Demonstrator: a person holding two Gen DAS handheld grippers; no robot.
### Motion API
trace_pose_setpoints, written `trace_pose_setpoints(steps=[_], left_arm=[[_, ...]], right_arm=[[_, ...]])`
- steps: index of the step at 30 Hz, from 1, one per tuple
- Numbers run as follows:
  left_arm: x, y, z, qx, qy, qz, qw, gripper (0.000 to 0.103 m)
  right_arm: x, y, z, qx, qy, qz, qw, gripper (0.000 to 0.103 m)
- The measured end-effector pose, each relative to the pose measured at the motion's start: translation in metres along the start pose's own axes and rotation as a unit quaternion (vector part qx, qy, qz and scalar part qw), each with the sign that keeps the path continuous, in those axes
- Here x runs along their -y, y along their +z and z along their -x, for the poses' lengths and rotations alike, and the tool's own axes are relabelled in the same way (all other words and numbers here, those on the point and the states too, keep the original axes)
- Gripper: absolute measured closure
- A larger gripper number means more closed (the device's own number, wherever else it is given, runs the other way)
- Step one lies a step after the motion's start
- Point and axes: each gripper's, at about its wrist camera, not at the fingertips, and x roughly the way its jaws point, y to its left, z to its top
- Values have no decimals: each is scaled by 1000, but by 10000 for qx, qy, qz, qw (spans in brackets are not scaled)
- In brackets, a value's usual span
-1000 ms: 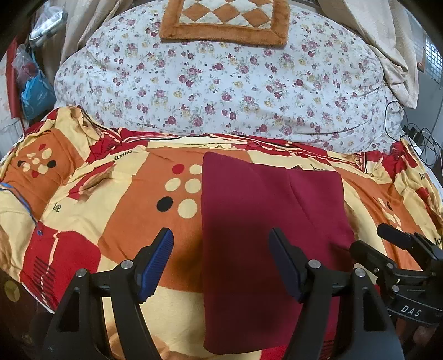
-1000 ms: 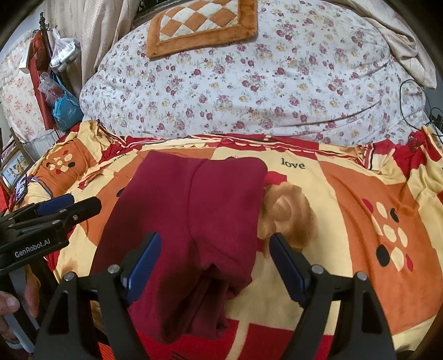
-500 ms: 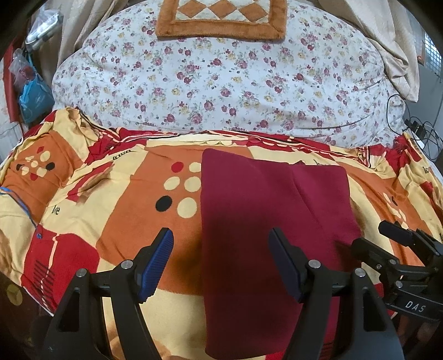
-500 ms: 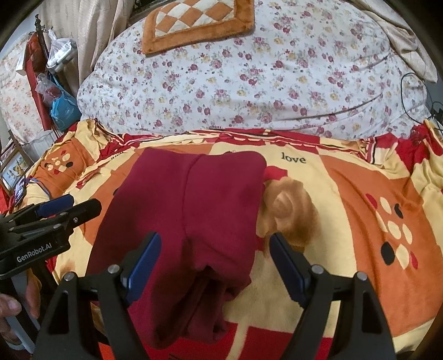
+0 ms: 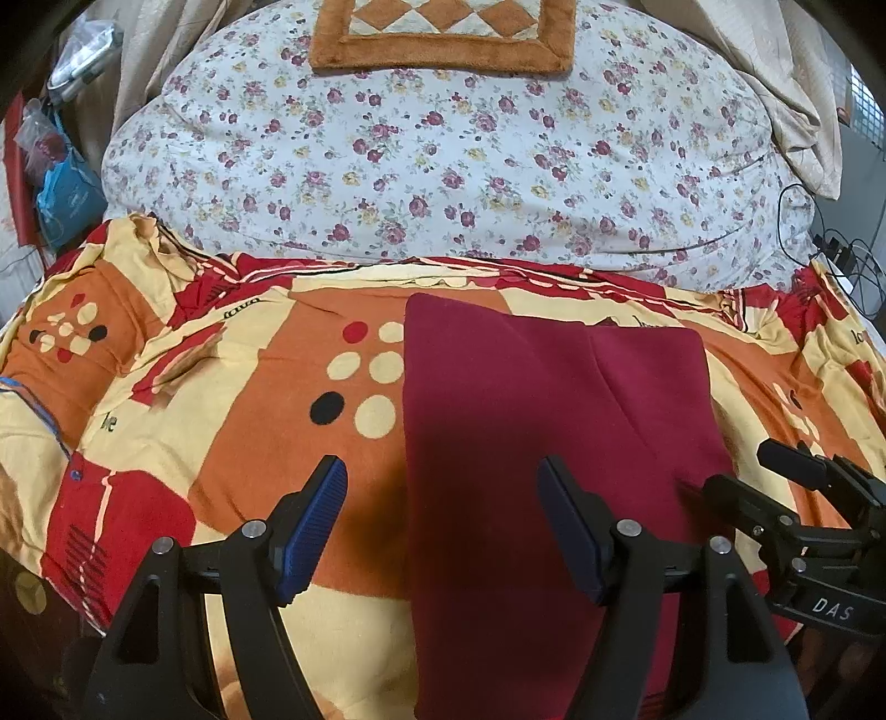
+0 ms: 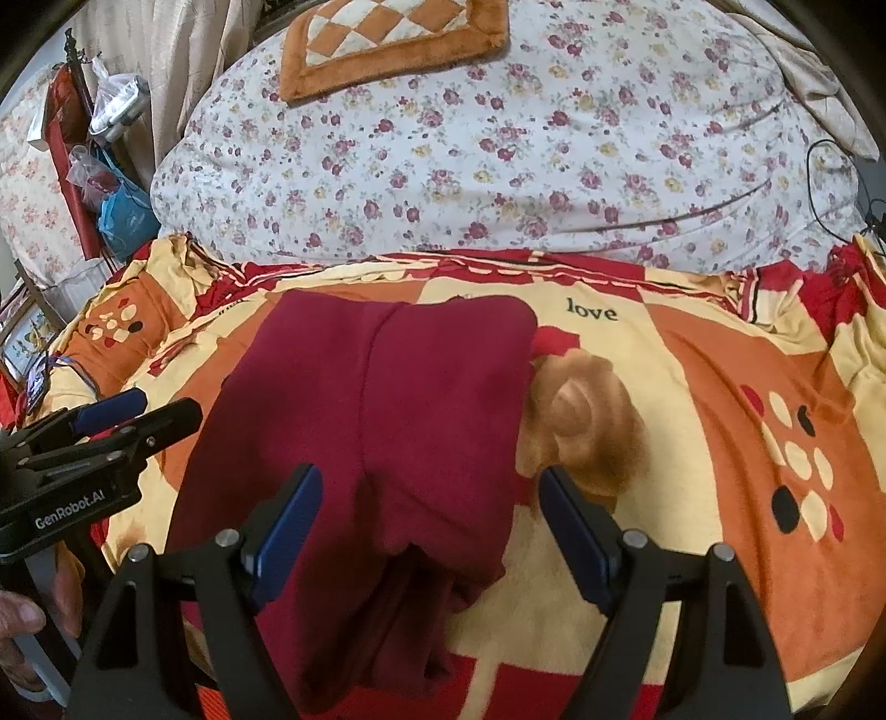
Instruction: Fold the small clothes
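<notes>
Two handheld grippers hover over a bed, each with its blue-padded jaws spread wide and nothing between the pads. The left gripper (image 5: 440,523) hangs above the near left edge of a maroon garment (image 5: 531,443), one finger over the blanket and the other over the cloth, touching neither as far as can be seen. The right gripper (image 6: 429,529) straddles the garment's near right part (image 6: 387,421), where a lower layer pokes out from under the top fold. A person's fingers (image 6: 22,620) grip the handle of the left gripper at the lower left corner of the right wrist view. The garment lies folded flat on a red, orange and cream blanket (image 5: 232,432) printed with dots and the word "love". Beyond the blanket's far edge rises a white floral duvet (image 5: 443,166), and on top of that sits an orange-bordered checked cushion (image 5: 443,33). Cream curtains (image 6: 166,66) hang behind.
</notes>
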Motion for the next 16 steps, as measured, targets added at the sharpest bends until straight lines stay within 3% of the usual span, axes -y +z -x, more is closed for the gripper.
trace_pose_setpoints(steps=[12, 16], left_arm=[[3, 2, 3, 319, -44, -168, 9993, 40], [2, 3, 2, 245, -68, -89, 9996, 40]], right_arm=[[3, 0, -4, -49, 13, -39, 10000, 19], [6, 1, -7, -96, 10, -57, 9999, 19]])
